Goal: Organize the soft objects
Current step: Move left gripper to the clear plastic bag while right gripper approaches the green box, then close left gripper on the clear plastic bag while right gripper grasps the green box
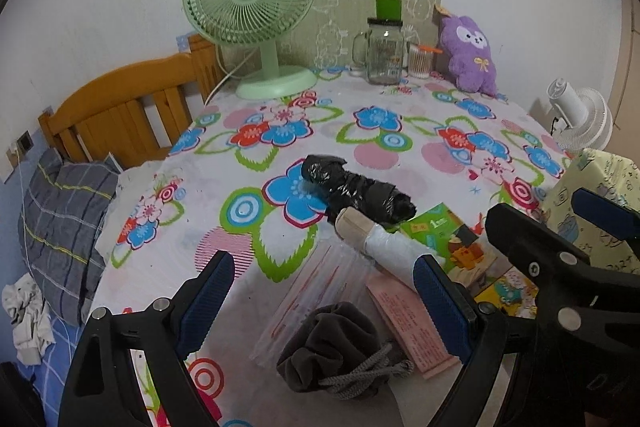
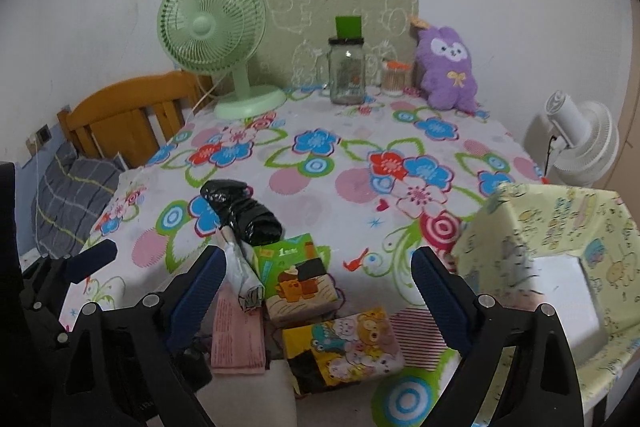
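My left jaws [image 1: 320, 291] stand wide open and hold nothing; my right jaws [image 2: 320, 291] are likewise spread and empty. Both hover low over the near edge of the counter [image 2: 360, 163], which is covered in a flowered cloth.

Location of the work: the soft items lie in a loose cluster at the near edge. The grey drawstring pouch [image 1: 332, 343] sits directly below and between my left jaws. Beyond it lie the white roll [image 1: 384, 247] and, touching its far end, the black plastic-wrapped bundle [image 1: 356, 193]. Two cartoon-printed tissue packs [image 2: 300, 279] [image 2: 344, 347] lie between my right jaws, beside a pink paper slip [image 2: 240, 331]. The yellow printed box [image 2: 560, 267] stands open at the right (my judgement: the likely destination).

Procedure, as I judge it: lower the left jaws straight onto the pouch, straddle the bunched body rather than the cord, and close gently so the fabric compresses without slipping. Avoid snagging the clear sleeve [image 1: 304, 291] beneath it.

Orientation: the pouch is slumped, its cord end pointing toward me and to the right. The roll and black bundle share one long axis, running from near right to far left in the left view.
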The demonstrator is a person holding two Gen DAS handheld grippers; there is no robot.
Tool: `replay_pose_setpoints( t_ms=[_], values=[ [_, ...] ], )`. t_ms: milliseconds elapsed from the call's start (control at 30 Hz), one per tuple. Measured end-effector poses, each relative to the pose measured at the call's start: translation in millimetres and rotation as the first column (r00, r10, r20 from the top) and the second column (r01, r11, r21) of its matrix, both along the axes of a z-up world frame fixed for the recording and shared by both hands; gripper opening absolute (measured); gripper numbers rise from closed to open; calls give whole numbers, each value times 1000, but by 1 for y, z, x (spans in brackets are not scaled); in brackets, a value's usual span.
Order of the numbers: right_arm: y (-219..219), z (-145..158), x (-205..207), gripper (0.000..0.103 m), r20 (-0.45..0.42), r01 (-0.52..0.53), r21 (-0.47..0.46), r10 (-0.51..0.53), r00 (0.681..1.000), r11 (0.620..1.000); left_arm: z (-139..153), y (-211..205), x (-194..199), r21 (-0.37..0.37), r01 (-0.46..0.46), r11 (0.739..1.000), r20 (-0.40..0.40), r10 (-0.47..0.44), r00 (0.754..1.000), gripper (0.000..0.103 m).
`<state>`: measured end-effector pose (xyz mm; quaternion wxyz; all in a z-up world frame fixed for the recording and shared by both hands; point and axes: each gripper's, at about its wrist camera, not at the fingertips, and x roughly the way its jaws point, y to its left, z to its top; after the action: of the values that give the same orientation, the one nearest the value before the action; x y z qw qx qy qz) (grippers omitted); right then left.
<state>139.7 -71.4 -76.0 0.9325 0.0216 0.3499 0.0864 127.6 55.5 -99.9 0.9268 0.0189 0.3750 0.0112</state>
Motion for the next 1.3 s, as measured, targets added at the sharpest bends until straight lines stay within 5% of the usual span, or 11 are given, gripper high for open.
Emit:
replay_pose_setpoints(
  t_ms=[933, 1200, 1300],
  values=[
    [19, -55, 47, 89, -180, -23, -17, 19, 983, 1000, -44, 16, 39, -34, -35, 999, -134, 30, 991, 91],
    [23, -55, 46, 86, -186, -47, -12, 44, 981, 999, -45, 15, 36, -55, -6, 998, -130, -1, 992, 76],
    [22, -59, 48, 75, -213, -41, -8, 38, 976, 999, -46, 16, 35, -65, -3, 998, -135, -6, 991, 75]
  ],
)
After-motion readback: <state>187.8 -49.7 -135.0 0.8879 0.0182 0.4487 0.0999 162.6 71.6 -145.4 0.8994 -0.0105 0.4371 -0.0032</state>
